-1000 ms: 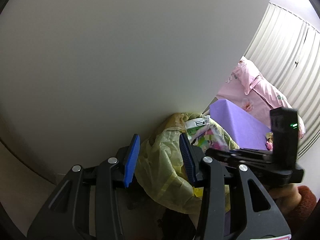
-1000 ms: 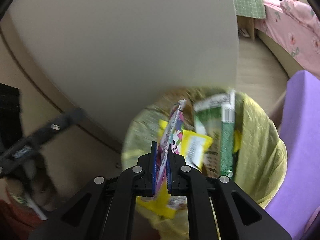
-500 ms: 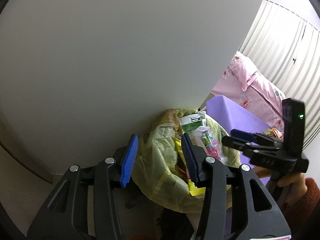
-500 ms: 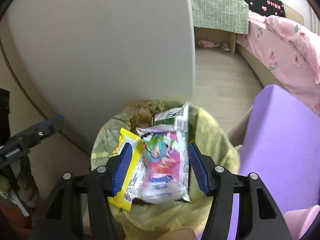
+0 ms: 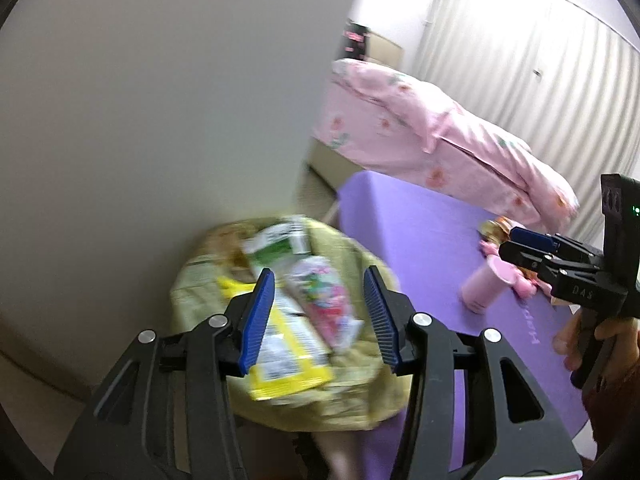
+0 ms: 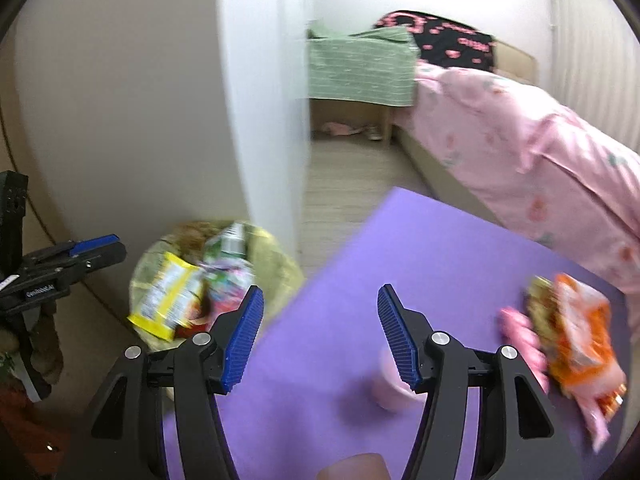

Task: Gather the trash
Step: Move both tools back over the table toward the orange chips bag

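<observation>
Both views blurred. Print on the wrappers illegible. Base of the bin hidden behind the left gripper; far corner of the purple table cut off by the frame. Pink cup partly hidden behind the right gripper.

Bin lined with a yellow-green bag, beside the white wall, just left of the table. Inside, heaped to the rim: yellow wrapper, pink-and-white wrapper, green-and-white carton.

On the table: pink cup, orange snack bag, some pink item beside it, not identifiable.

Left gripper above the bin, jaws parted, just opened slightly, nothing pressed between the pads. Right gripper over the table, jaws wide apart after opening, empty.
</observation>
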